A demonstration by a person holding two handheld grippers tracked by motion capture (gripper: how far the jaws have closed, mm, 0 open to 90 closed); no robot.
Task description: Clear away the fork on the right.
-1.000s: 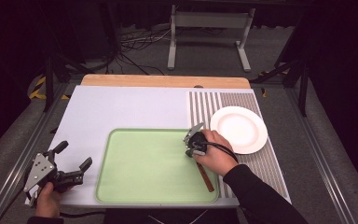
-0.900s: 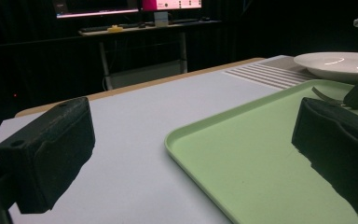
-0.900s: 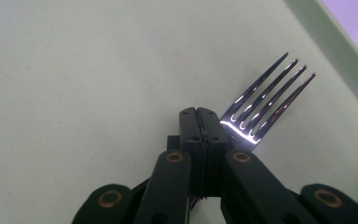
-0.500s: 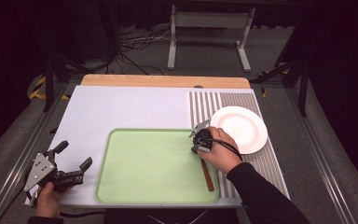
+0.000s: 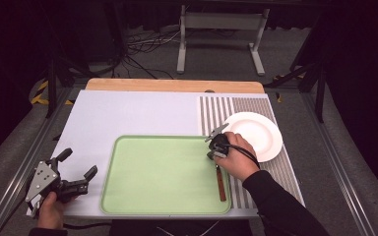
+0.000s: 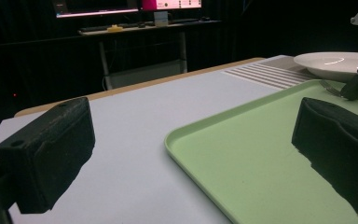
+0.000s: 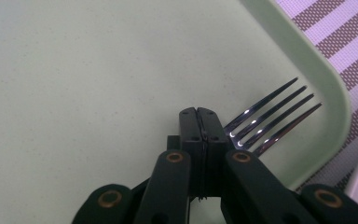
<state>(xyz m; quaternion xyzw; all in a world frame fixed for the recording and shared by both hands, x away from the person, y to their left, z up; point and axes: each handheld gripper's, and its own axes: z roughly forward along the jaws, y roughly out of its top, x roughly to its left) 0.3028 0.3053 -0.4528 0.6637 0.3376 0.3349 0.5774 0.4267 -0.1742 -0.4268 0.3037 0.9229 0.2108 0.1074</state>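
Surroundings: dark room, black beyond the table (image 5: pixel 138 113); a grey metal stand on the floor behind it, loose cables beside the stand.
Table: white top with a pale wooden strip along the far edge and a grey-and-white striped mat (image 5: pixel 216 110) at the right.
Tray: a flat pale green plastic tray (image 5: pixel 162 172) with rounded corners lay at the near middle of the table, its right edge on the striped mat.
Plate: a round white ceramic plate (image 5: pixel 256 132) sat on the striped mat, just beyond the tray's far right corner.
Fork: a metal fork with a brown wooden handle (image 5: pixel 220 183) lay along the tray's right side, handle toward the person, four shiny tines (image 7: pixel 272 119) pointing at the tray's far right corner, close to the rim.
Right gripper: the black right gripper (image 7: pixel 200 114) pointed down over the fork's neck; its fingers were pressed together, tip to tip, with the tines fanning out just beside and past them. Whether the fingers pinched the fork's neck or only lay over it could not be told.
Left gripper: the black left gripper (image 5: pixel 76 169), held at the table's near left corner just left of the tray, had its fingers (image 6: pixel 51 149) wide apart with nothing between them; it pointed across the tray toward the plate.
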